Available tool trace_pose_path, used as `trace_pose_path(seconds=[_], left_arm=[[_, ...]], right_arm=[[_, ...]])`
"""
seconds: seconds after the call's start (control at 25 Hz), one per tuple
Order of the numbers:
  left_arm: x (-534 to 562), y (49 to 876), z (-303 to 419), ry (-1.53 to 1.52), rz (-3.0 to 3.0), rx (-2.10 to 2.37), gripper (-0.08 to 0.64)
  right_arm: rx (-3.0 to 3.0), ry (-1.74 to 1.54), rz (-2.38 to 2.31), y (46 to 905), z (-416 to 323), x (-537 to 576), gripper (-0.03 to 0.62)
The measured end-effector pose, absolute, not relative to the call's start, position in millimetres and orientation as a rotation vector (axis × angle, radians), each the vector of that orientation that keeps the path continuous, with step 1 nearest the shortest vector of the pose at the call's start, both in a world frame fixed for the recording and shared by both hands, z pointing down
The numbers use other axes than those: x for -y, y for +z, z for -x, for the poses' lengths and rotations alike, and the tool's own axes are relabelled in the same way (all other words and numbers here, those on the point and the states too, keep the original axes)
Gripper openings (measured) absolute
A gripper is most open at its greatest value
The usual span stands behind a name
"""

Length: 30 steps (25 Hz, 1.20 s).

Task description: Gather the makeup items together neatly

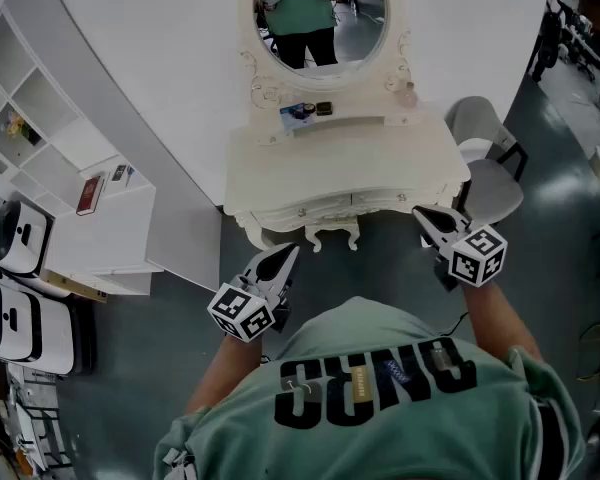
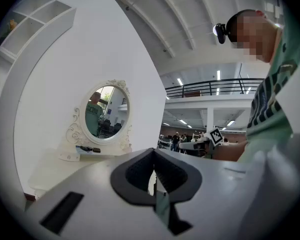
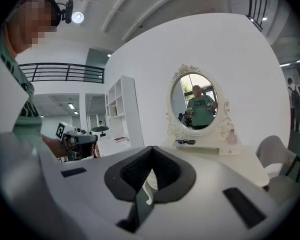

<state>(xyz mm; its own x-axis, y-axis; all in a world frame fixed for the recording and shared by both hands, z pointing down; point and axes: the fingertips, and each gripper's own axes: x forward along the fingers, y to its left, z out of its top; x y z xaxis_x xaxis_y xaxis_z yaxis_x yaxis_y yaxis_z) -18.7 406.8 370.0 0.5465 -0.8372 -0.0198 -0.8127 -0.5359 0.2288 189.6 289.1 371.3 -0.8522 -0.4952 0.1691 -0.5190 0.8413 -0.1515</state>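
fingers (image 1: 275, 267) of the left gripper (image 1: 292, 251) are pressed together on nothing, and the right gripper (image 1: 418, 211) is closed and empty too. in the head view both hang over the floor in front of a cream dressing table (image 1: 310, 230), well apart from it. its tabletop (image 1: 350, 163) is bare; the makeup items (image 1: 306, 113) lie on the raised ledge (image 1: 355, 123) under the oval mirror (image 1: 320, 13), a bluish piece touching or just beside a small dark one, and a pink bottle (image 1: 408, 94) stands at the ledge's right end. a grey chair (image 1: 485, 158) stands right of the table. a white shelf unit (image 1: 55, 98) on the left holds a small yellowish thing (image 1: 15, 126) in one compartment and a flat reddish thing (image 1: 90, 193) on its lower board.

left gripper view: dark pads meet at the tip, nothing between; the makeup items (image 2: 87, 149) lie below the mirror (image 2: 105, 111), far off.

right gripper view: pads likewise meet; the makeup items (image 3: 187, 142) and pink bottle (image 3: 232, 136) sit on the ledge, beyond the tip.
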Motion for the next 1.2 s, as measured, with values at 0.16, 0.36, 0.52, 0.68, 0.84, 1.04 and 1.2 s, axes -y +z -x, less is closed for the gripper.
trace_pose_path(seconds=[0.16, 0.36, 0.52, 0.68, 0.84, 1.04, 1.2], left_arm=[[-400.9, 368.3, 17.6, -0.194, -2.59, 1.406, 0.008], [-394.3, 370.2, 13.2, -0.188, -2.586, 1.405, 0.008], [-388.3, 373.6, 11.3, -0.175, -2.576, 1.419, 0.008], [-374.8, 371.8, 4.0, -0.18, -2.568, 1.451, 0.008], [-357.6, 367.5, -15.3, -0.193, -2.568, 1.477, 0.008], [-328.9, 368.1, -48.1, -0.208, -2.552, 1.509, 0.008], [-312.0, 371.2, -59.0, -0.214, -2.506, 1.53, 0.008]], right_arm=[[2.897, 0.284, -0.795, 370.2, -190.8, -283.4, -0.006], [2.898, 0.281, -0.783, 371.0, -190.8, -274.2, -0.006], [2.903, 0.309, -0.776, 372.2, -192.5, -265.4, -0.006], [2.917, 0.358, -0.766, 370.3, -201.6, -249.5, -0.006], [2.923, 0.347, -0.738, 362.2, -219.3, -230.7, -0.006], [2.932, 0.302, -0.708, 353.9, -248.7, -198.5, -0.006], [2.931, 0.316, -0.654, 356.7, -252.7, -175.0, -0.006]])
